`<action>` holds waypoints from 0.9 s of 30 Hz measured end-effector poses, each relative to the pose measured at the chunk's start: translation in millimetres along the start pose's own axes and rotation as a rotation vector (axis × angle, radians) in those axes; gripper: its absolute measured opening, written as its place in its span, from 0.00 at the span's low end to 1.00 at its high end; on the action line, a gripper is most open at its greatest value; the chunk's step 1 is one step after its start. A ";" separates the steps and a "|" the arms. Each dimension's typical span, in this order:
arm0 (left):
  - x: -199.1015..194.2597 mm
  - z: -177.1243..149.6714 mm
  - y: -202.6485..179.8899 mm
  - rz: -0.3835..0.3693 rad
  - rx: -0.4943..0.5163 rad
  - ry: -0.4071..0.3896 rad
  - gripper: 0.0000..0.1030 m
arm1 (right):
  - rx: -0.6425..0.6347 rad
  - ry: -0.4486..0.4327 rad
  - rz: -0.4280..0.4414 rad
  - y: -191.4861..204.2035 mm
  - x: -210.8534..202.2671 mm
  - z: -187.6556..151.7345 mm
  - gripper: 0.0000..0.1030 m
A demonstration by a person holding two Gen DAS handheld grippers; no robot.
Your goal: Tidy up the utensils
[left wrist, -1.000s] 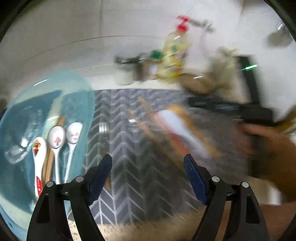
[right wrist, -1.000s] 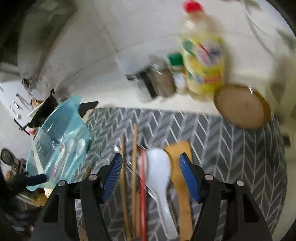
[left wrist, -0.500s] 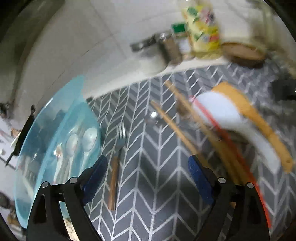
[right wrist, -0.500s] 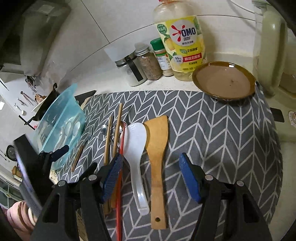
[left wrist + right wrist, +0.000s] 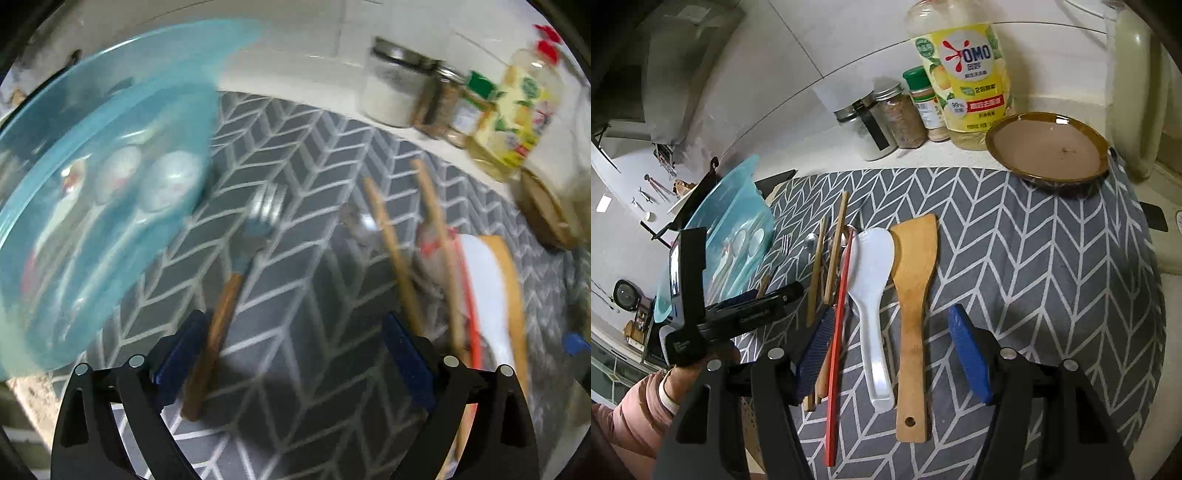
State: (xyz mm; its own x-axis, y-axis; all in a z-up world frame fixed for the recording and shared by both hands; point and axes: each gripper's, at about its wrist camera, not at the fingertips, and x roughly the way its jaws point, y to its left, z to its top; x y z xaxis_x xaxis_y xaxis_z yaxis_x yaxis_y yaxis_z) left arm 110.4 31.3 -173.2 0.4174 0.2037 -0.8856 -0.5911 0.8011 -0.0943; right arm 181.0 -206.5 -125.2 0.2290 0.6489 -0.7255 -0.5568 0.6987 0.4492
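We see the left gripper (image 5: pixel 291 354) low over the grey chevron mat (image 5: pixel 306 295), fingers spread wide and holding nothing. The wooden-handled fork (image 5: pixel 236 280) lies just inside its left finger; the blur keeps us from telling whether they touch. At 10 o'clock from the fork the blue tray (image 5: pixel 55 177) holds three white ceramic spoons (image 5: pixel 162 184). Two wooden chopsticks (image 5: pixel 391 251) lie at 2 o'clock.

In the right wrist view, our right gripper (image 5: pixel 892 350) also stands spread and empty, above the white rice paddle (image 5: pixel 871 295) and the wooden spatula (image 5: pixel 912 317), which lie side by side between its fingers. A red chopstick (image 5: pixel 836 339) runs just beside the left finger. At 1 o'clock sits a brown dish (image 5: pixel 1049 151); at 12 o'clock, a yellow detergent bottle (image 5: pixel 964 70) and spice jars (image 5: pixel 901 114).
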 end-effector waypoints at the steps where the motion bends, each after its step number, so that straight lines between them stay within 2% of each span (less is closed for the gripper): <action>1: -1.7 -0.4 -2.0 -0.058 0.004 0.002 0.91 | 0.006 -0.002 -0.004 -2.0 -0.3 -0.1 0.61; 3: -4.8 -2.4 -9.6 -0.208 0.006 0.024 0.91 | 0.020 -0.004 -0.006 -7.1 0.2 -0.1 0.61; 5: -4.4 -5.8 -22.2 -0.324 0.022 0.047 0.91 | 0.029 -0.005 -0.009 -9.2 1.0 -1.0 0.61; 6: -3.8 -7.0 -27.0 -0.354 0.025 0.052 0.90 | 0.028 -0.005 -0.008 -9.7 1.5 -1.8 0.61; 9: -7.3 -11.2 -31.2 -0.378 0.030 0.046 0.83 | 0.015 0.003 -0.013 -10.8 6.1 -4.0 0.61; 10: -6.5 -10.4 -29.1 -0.387 0.019 0.048 0.75 | 0.018 0.003 -0.016 -12.2 7.2 -4.2 0.61; 11: -4.8 -7.2 -25.8 -0.399 0.000 0.055 0.60 | 0.026 0.000 -0.018 -13.5 7.5 -4.8 0.60; 12: -0.7 -2.2 -22.4 -0.412 -0.020 0.073 0.50 | 0.033 -0.001 -0.020 -14.7 7.6 -5.0 0.61; 13: 4.3 2.9 -18.5 -0.407 -0.029 0.089 0.34 | 0.036 -0.002 -0.022 -15.6 7.6 -5.6 0.61; 14: 5.7 6.4 -17.5 -0.387 -0.022 0.093 0.23 | 0.035 -0.004 -0.023 -15.9 7.2 -5.8 0.61; 16: 9.0 15.5 -26.3 -0.350 0.036 0.101 0.22 | 0.031 -0.006 -0.026 -16.2 7.1 -5.8 0.61; 20: 2.4 4.7 -63.0 -0.295 0.200 0.088 0.32 | 0.036 -0.006 -0.031 -17.1 6.8 -6.6 0.61; 24: -3.6 -11.7 -94.8 -0.305 0.338 0.096 0.33 | 0.044 -0.017 -0.051 -21.0 2.6 -7.5 0.61; 27: -4.1 -12.9 -97.7 -0.285 0.370 0.093 0.32 | 0.059 -0.025 -0.073 -28.6 -1.8 -7.3 0.61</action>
State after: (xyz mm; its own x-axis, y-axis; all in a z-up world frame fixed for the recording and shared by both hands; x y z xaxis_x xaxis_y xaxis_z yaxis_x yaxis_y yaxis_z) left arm 157.5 -55.1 -166.2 0.4537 -0.0910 -0.8865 -0.1698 0.9677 -0.1863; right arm 190.7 -229.8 -140.5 0.2875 0.6029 -0.7442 -0.4899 0.7603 0.4266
